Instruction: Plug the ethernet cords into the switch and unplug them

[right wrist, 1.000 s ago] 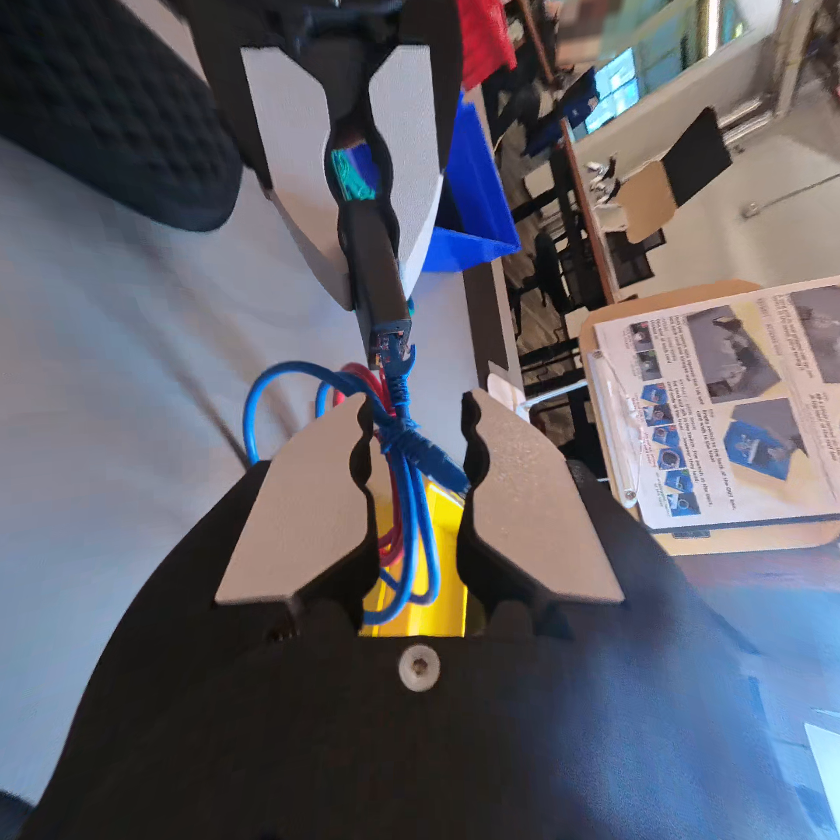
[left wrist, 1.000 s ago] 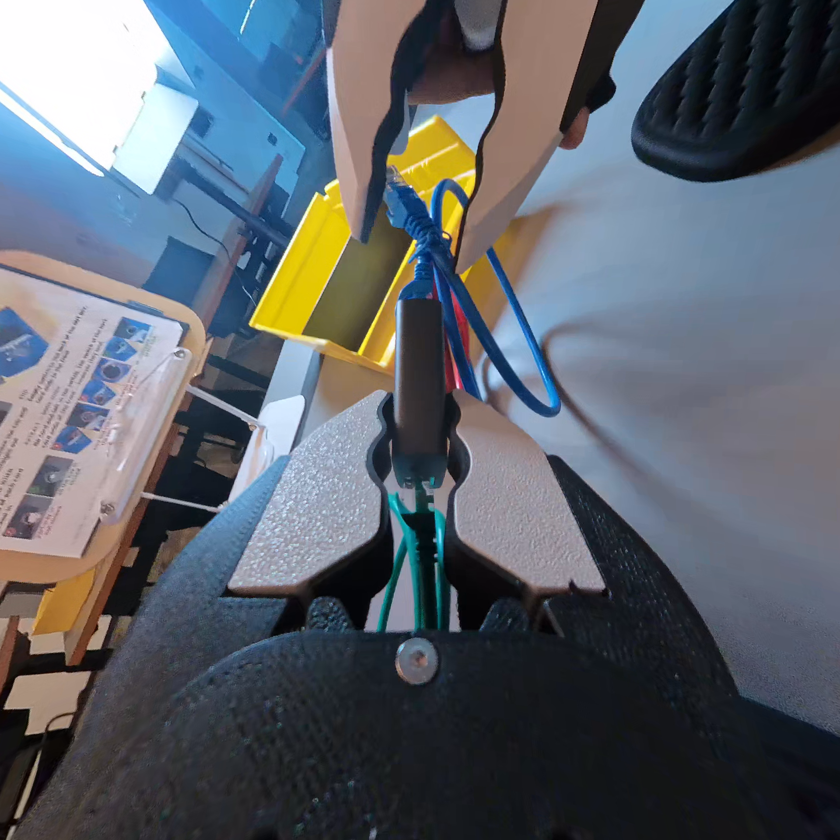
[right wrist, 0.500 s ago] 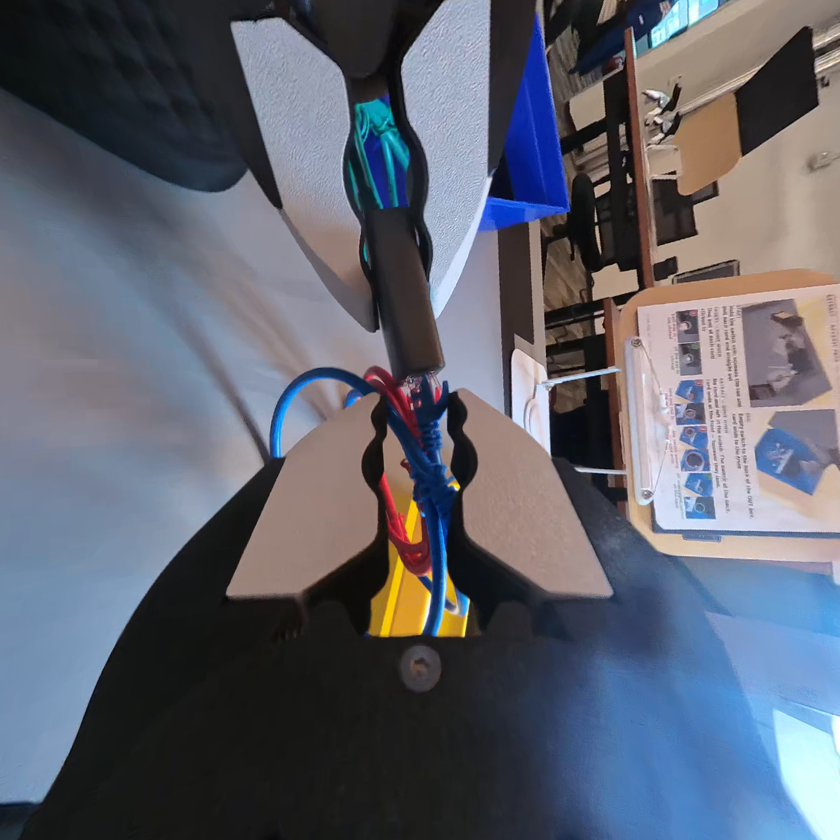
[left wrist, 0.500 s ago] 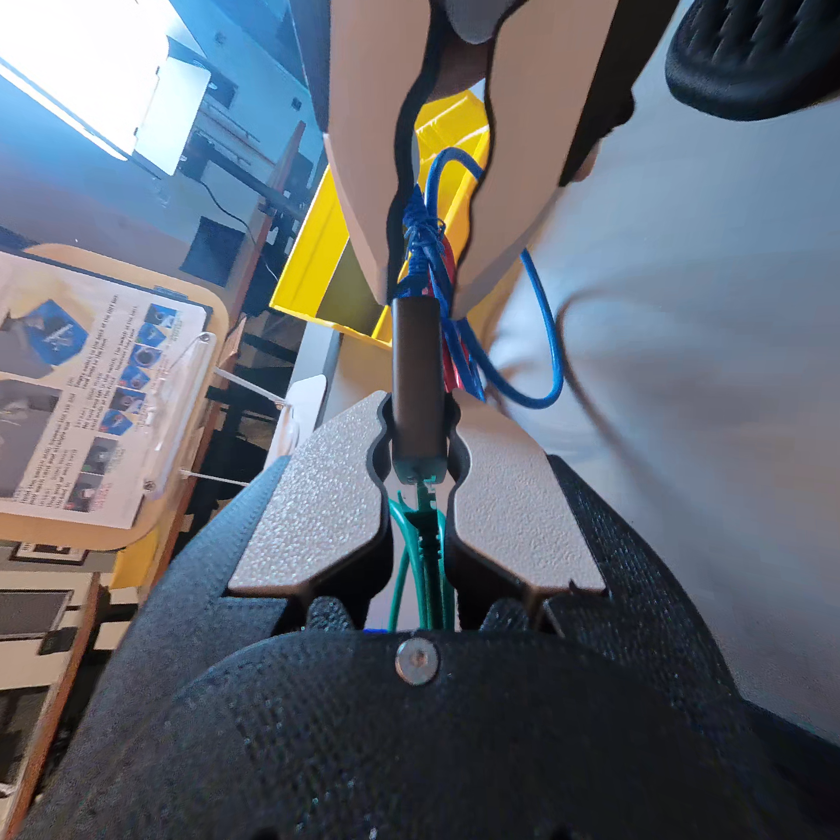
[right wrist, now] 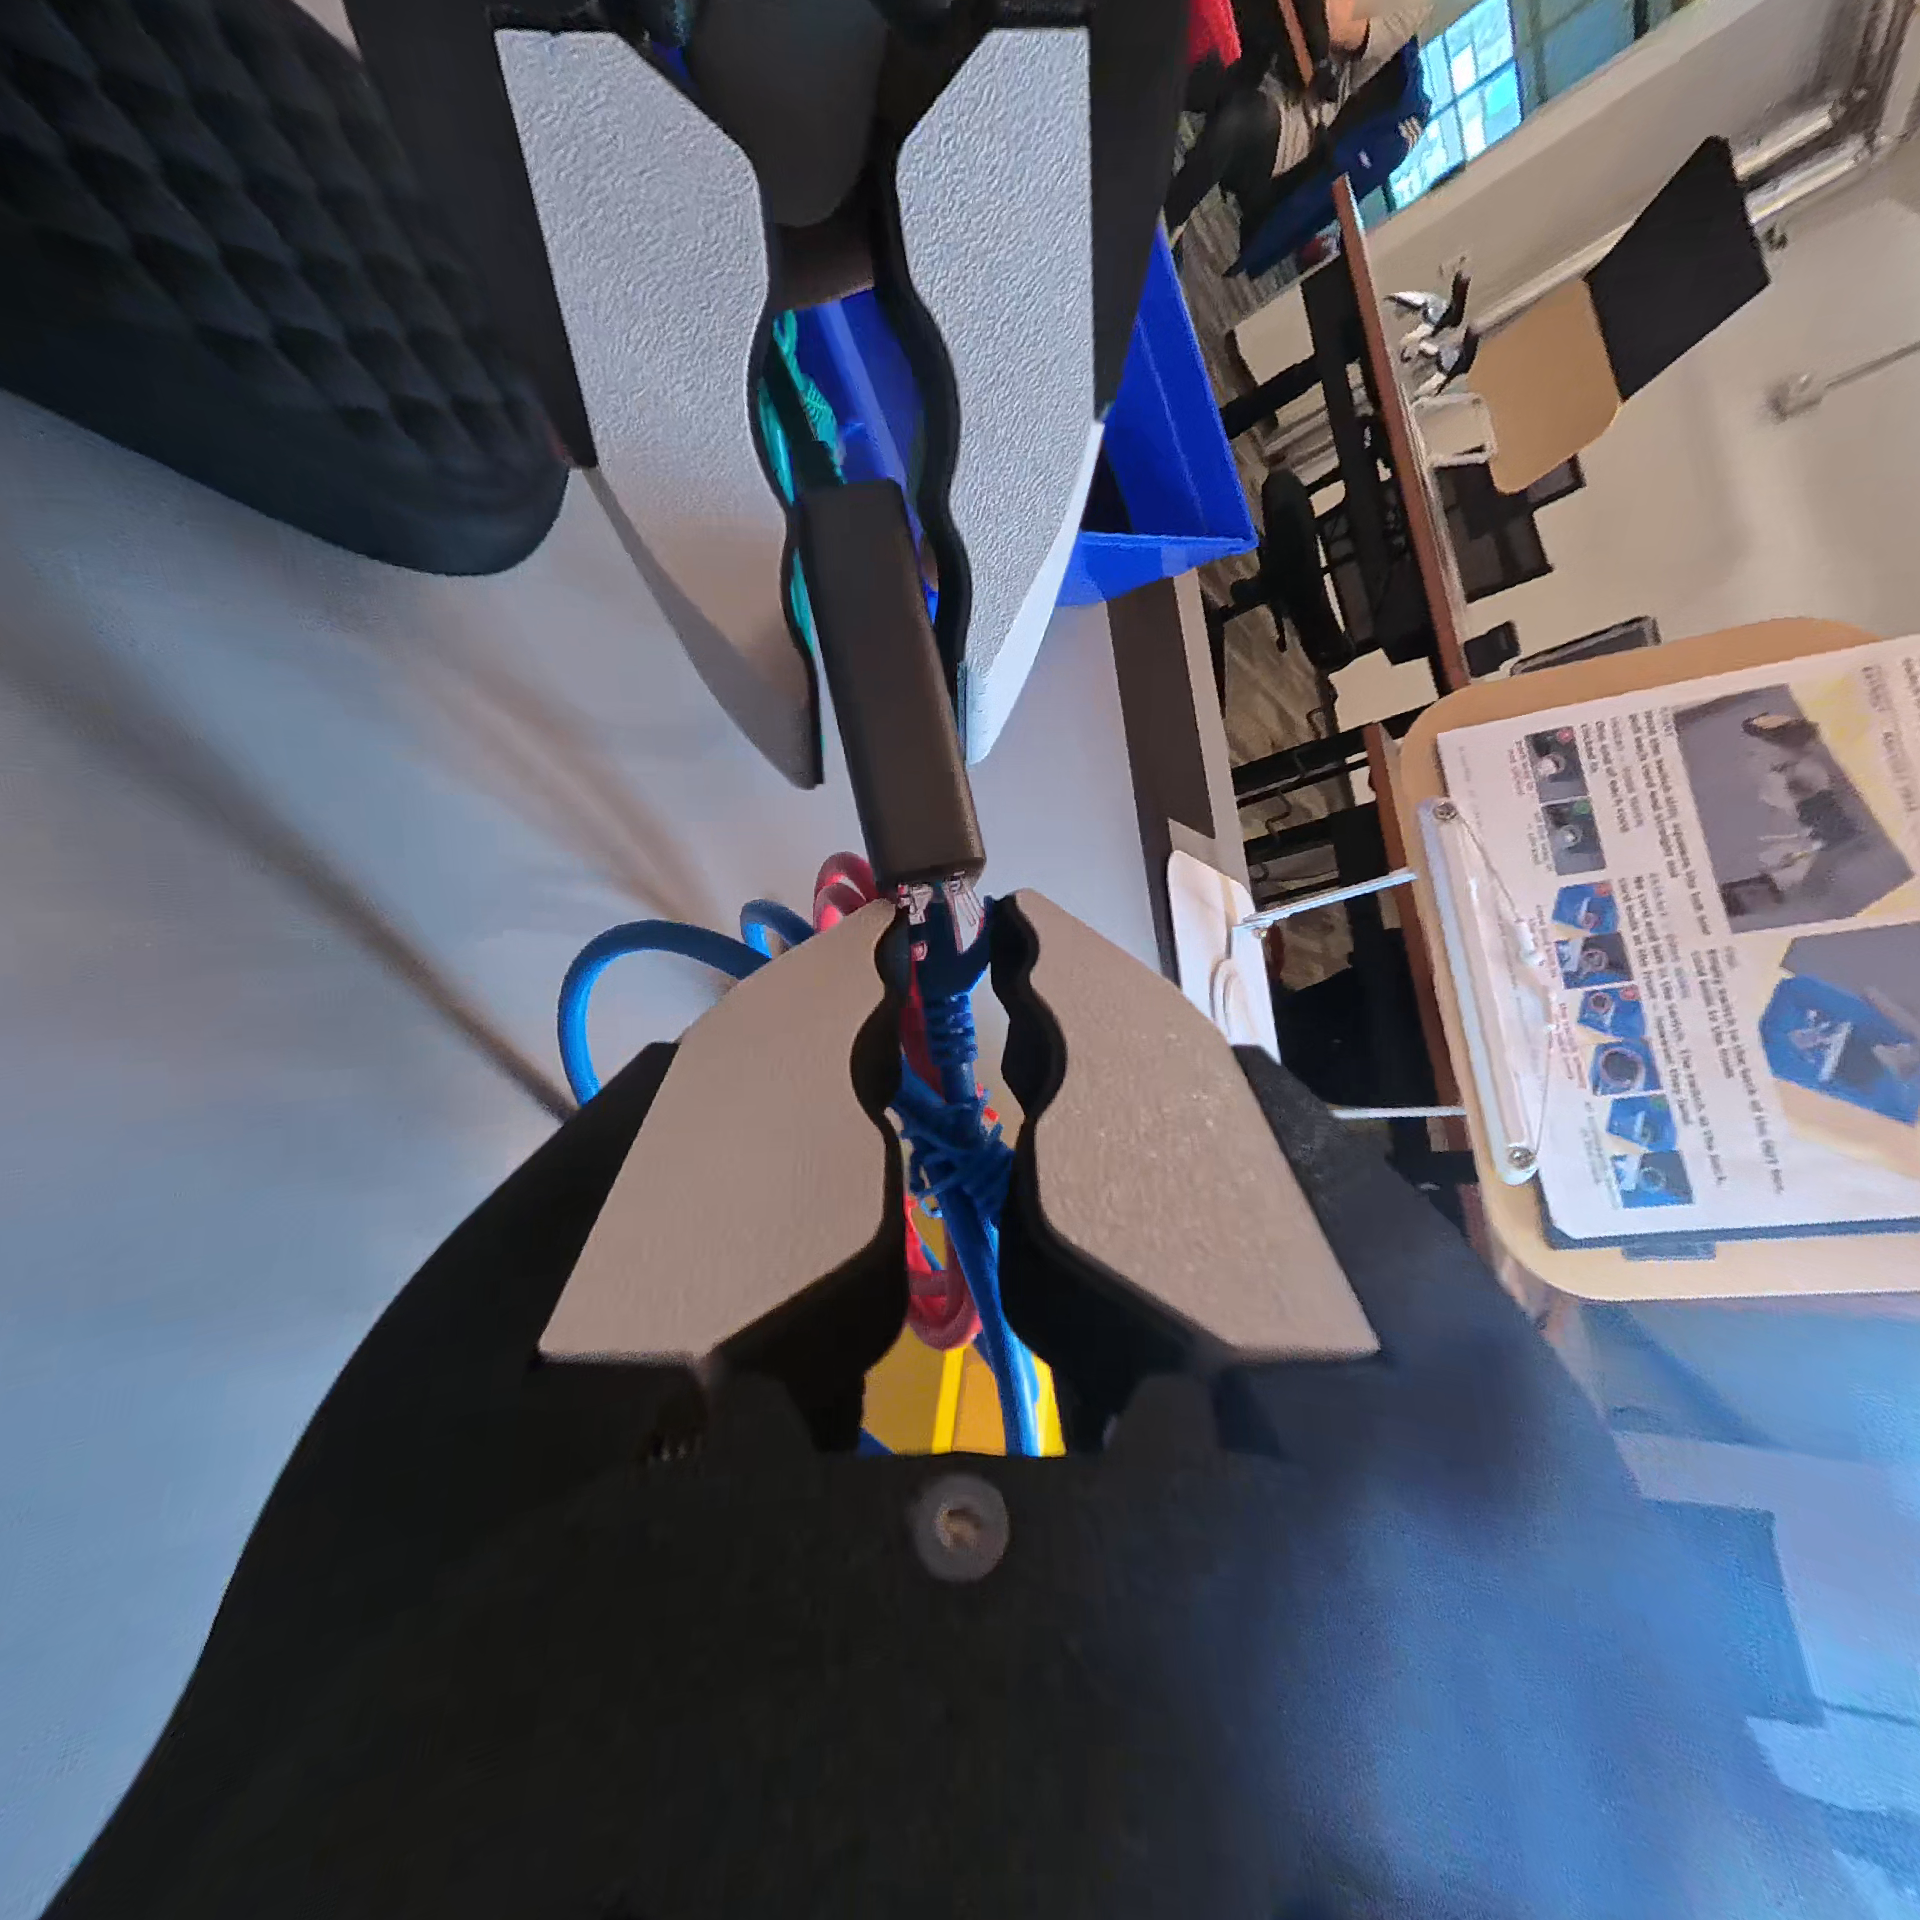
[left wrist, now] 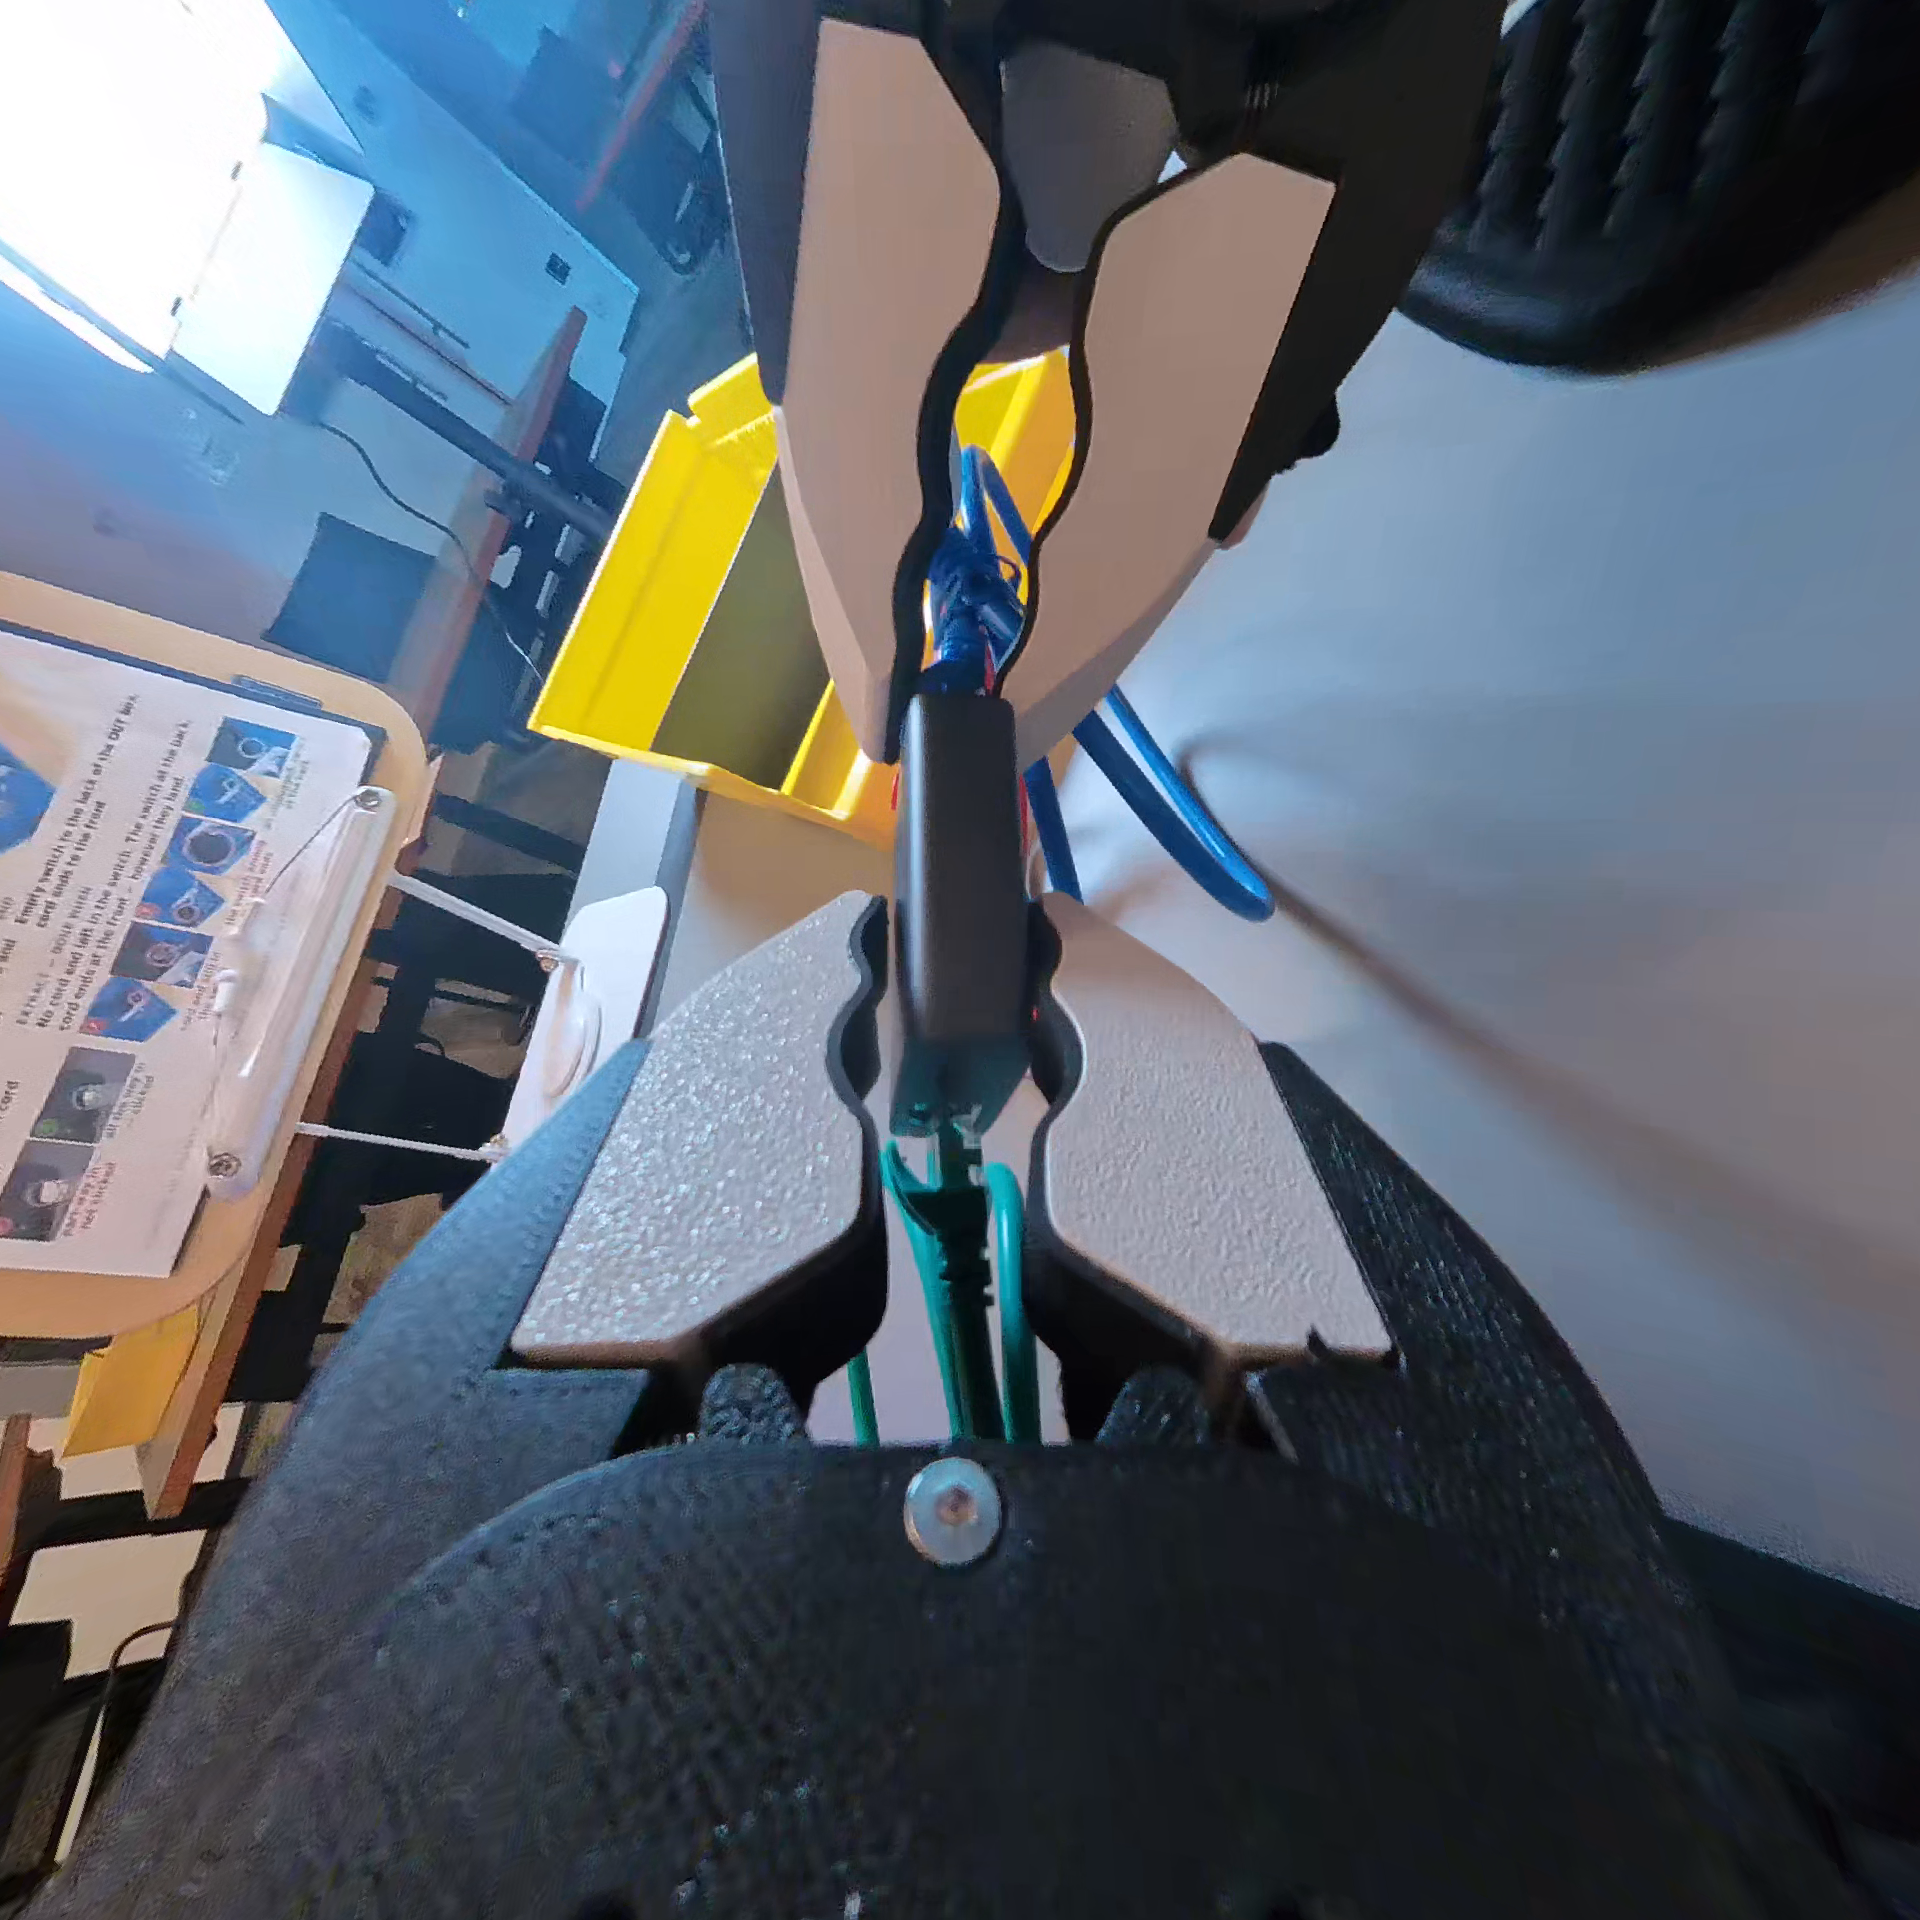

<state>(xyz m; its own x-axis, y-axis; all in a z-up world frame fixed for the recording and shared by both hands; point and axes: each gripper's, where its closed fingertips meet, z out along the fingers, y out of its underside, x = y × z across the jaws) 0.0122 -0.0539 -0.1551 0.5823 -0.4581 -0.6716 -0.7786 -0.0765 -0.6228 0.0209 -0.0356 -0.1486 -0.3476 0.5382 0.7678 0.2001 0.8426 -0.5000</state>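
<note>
Left gripper (left wrist: 956,997): pinching the black switch (left wrist: 954,894) by its near end
Right gripper (right wrist: 940,997): pressed onto the blue ethernet cord (right wrist: 951,1023), plug at the switch's far end
Green cord (left wrist: 961,1247): plugged in behind the left fingers
Yellow bin (left wrist: 675,644): beyond, left

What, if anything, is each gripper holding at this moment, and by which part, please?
The left gripper clamps the black switch by its sides near the green-cord end. The right gripper grips the blue ethernet cord just behind its plug.
</note>
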